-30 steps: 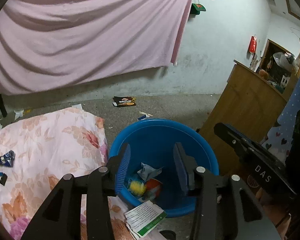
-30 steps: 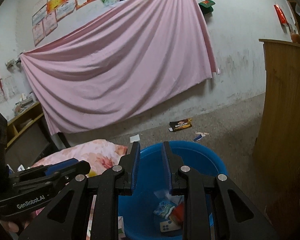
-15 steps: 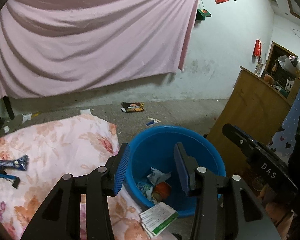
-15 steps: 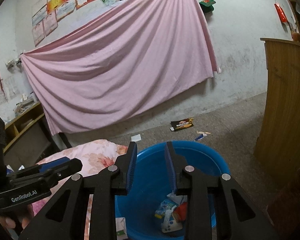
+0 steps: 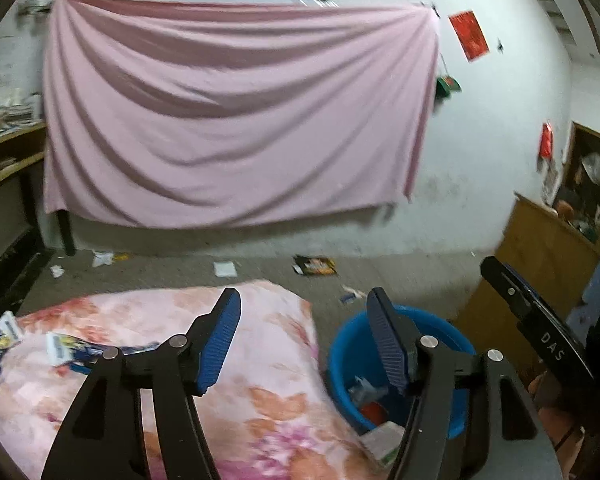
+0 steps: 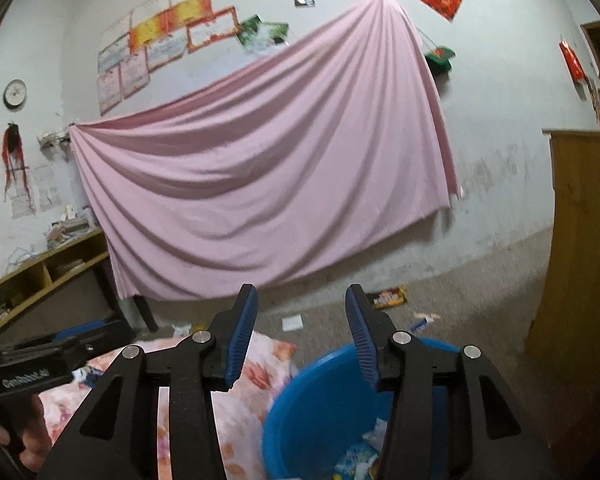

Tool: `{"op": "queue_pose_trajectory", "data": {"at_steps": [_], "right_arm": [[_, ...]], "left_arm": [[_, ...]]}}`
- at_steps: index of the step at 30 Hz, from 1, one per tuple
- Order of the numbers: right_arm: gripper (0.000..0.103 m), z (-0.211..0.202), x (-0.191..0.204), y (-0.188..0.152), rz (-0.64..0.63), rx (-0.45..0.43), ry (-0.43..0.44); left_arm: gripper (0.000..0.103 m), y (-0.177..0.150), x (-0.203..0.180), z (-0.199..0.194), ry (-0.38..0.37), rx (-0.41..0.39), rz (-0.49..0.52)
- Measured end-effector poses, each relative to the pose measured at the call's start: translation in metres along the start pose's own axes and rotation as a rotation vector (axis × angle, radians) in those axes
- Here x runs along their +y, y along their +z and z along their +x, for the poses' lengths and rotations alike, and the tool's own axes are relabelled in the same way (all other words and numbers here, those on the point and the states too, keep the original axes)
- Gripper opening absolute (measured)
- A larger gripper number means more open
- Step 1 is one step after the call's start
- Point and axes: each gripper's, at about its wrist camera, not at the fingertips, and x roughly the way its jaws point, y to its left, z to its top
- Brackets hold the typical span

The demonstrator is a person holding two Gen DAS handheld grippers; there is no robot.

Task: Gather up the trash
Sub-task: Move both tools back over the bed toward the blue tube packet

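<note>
While both sets of jaws are opening with nothing between them, the left gripper (image 5: 302,308) hangs over the floral quilt's (image 5: 268,396) right edge and the right gripper (image 6: 302,304) above the blue basin's (image 6: 300,400) rim. Trash (image 5: 366,386) lies inside the basin; a dark wrapper (image 5: 314,266) lies on open floor beyond.

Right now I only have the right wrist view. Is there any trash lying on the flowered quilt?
Observer: Yes. The left wrist view shows blue wrappers lying on the flowered quilt, at the end far from the basin.
Operator: Anything close to the basin?
Observer: A green-and-white packet lies at the quilt's edge, beside the blue basin.
Operator: Is the left gripper carrying something?
Observer: No. The left gripper has nothing between its jaws, which are opening.
</note>
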Motion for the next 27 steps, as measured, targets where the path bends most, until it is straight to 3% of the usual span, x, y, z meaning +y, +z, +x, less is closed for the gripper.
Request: {"op": "queue_pose_trajectory", "data": {"at_steps": [1, 3, 4, 5, 6, 10, 12, 19, 27], "right_arm": [[0.045, 0.0, 0.005, 0.001, 0.0, -0.016, 0.008], [0.051, 0.001, 0.014, 0.002, 0.004, -0.043, 0.023], [0.055, 0.001, 0.018, 0.002, 0.005, -0.049, 0.029], [0.071, 0.003, 0.024, 0.003, 0.009, -0.063, 0.044], [0.084, 0.003, 0.028, 0.003, 0.012, -0.072, 0.052], [0.09, 0.007, 0.052, 0.003, 0.024, -0.122, 0.111], [0.103, 0.009, 0.065, 0.002, 0.023, -0.15, 0.136], [0.103, 0.015, 0.115, -0.008, -0.028, -0.196, 0.226], [0.103, 0.038, 0.158, -0.026, -0.139, -0.111, 0.276]], "left_arm": [[0.064, 0.001, 0.007, -0.005, 0.022, -0.013, 0.0], [0.086, 0.001, 0.021, -0.016, 0.06, -0.048, -0.006], [0.09, 0.001, 0.029, -0.022, 0.078, -0.073, -0.012], [0.096, 0.001, 0.037, -0.029, 0.098, -0.101, -0.018], [0.098, 0.0, 0.047, -0.037, 0.123, -0.136, -0.029], [0.101, -0.006, 0.084, -0.066, 0.199, -0.241, -0.067], [0.101, -0.009, 0.099, -0.076, 0.235, -0.268, -0.073], [0.101, -0.024, 0.143, -0.099, 0.331, -0.288, -0.083], [0.101, -0.053, 0.182, -0.1, 0.381, -0.215, -0.123]]}}
